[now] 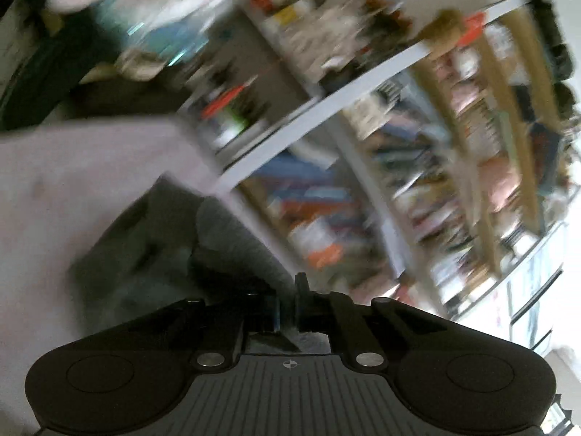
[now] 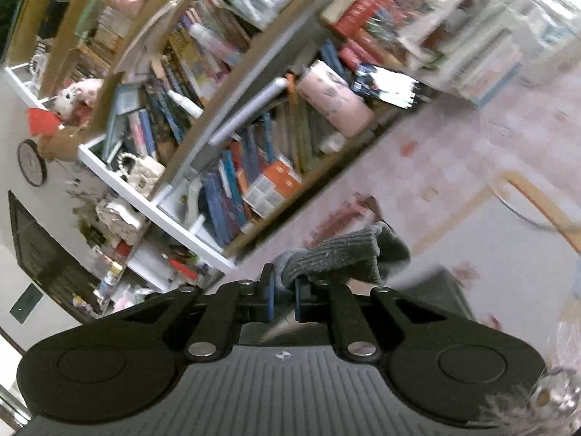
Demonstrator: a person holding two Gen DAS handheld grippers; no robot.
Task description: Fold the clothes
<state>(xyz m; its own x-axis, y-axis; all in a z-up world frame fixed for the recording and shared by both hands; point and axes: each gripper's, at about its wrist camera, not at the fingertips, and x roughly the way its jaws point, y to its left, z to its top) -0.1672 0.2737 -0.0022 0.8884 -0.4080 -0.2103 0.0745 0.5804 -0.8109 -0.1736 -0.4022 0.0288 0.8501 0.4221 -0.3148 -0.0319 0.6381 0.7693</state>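
Two grippers, one grey knit garment pinched between them over the pale pink surface.

Largest first: behind everything you have one long bookshelf [image 2: 225,116] crammed with books, and below it the pale pink surface [image 2: 454,167] where the folding happens. Your grey knit garment [image 2: 341,254] hangs at your right gripper [image 2: 284,294], whose jaws are clamped on a ribbed edge; I count one garment only. Your left gripper [image 1: 288,312] has its jaws drawn together, with dark grey cloth [image 1: 152,239] bunched just ahead, though the blur hides whether they truly bite it. To do this lift well, I'd judge you should raise both ends evenly, keep the edge taut between them, and slow down.
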